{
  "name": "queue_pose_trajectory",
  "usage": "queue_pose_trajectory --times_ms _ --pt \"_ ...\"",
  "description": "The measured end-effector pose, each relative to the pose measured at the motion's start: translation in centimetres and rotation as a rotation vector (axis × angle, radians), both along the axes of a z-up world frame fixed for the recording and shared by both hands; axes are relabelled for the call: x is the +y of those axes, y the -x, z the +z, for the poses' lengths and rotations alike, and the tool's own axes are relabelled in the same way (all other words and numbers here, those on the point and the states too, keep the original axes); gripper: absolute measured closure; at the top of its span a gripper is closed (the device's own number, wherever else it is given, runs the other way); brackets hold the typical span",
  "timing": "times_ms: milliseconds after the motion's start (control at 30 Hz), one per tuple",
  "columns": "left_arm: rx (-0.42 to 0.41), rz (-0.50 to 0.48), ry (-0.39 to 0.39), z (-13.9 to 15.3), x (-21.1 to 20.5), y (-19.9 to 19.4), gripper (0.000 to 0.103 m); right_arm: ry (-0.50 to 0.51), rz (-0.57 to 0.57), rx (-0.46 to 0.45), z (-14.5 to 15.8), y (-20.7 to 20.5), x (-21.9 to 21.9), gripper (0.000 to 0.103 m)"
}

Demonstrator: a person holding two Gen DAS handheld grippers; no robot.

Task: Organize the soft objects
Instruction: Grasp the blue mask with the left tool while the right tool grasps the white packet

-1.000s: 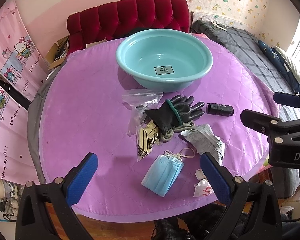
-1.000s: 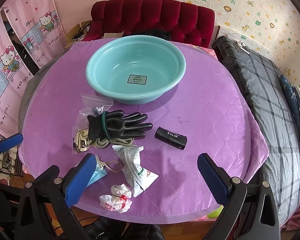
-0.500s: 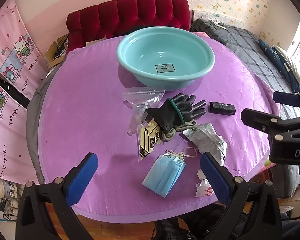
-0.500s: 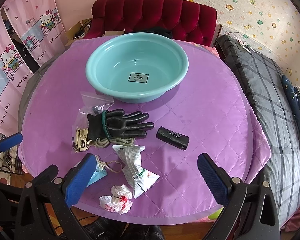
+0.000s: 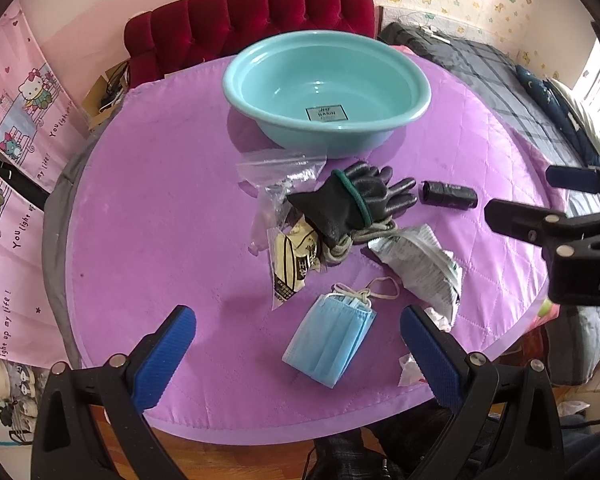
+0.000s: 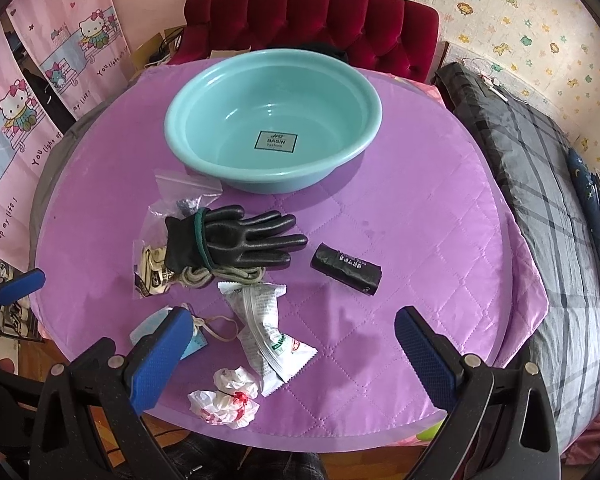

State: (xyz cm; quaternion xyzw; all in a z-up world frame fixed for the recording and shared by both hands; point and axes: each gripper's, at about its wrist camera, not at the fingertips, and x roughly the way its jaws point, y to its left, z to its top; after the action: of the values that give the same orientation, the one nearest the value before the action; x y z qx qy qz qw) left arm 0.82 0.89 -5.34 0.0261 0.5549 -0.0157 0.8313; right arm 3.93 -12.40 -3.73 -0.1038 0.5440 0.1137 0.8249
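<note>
Status: nothing collected yet. Left hand-held gripper [image 5: 296, 344] hovers spread wide and empty over the blue face mask [image 5: 330, 340] at the counter's [image 5: 140, 208] near edge. Just beyond lie clear bags [image 5: 278, 184], a black glove [image 5: 356, 200], a foil pouch [image 5: 418, 268] and a black roll [image 5: 448, 196]. The teal basin [image 5: 326, 88] at the far side holds nothing. Right hand-held gripper [image 6: 292, 344] is likewise spread and empty above the pouch and crumpled wrapper [image 6: 224, 398]. Judged step: first approach; next, lower onto the mask and close.
</note>
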Motion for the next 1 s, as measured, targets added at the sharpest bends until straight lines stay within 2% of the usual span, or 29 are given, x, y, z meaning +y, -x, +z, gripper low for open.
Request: queue_pose_trajectory --times_ms 133,333,667,833,900,1000 --pt "0.031 -0.013 0.036 -1.7 0.1 0.0 0.0 0.007 0.006 0.008 -0.7 -0.1 -0.1 0.0" --pt "0.075 -0.051 0.03 -4.8 -0.6 0.3 0.0 0.012 0.008 0.028 -2.0 -0.6 -0.3 0.0" --pt "0.127 -0.057 0.029 -10.1 -0.6 0.2 0.0 0.026 0.018 0.085 -4.6 -1.5 -0.3 0.0" --pt "0.159 -0.047 0.062 -11.7 -0.4 0.1 0.0 0.035 0.027 0.106 -5.7 -2.0 -0.3 0.0" --pt "0.159 -0.055 0.067 -12.0 -0.5 0.1 0.004 0.039 0.03 0.115 -6.1 -2.2 -0.2 0.0" --pt "0.169 -0.061 0.071 -12.9 -0.4 -0.5 0.021 0.043 0.034 0.127 -6.6 -2.5 -0.1 0.0"
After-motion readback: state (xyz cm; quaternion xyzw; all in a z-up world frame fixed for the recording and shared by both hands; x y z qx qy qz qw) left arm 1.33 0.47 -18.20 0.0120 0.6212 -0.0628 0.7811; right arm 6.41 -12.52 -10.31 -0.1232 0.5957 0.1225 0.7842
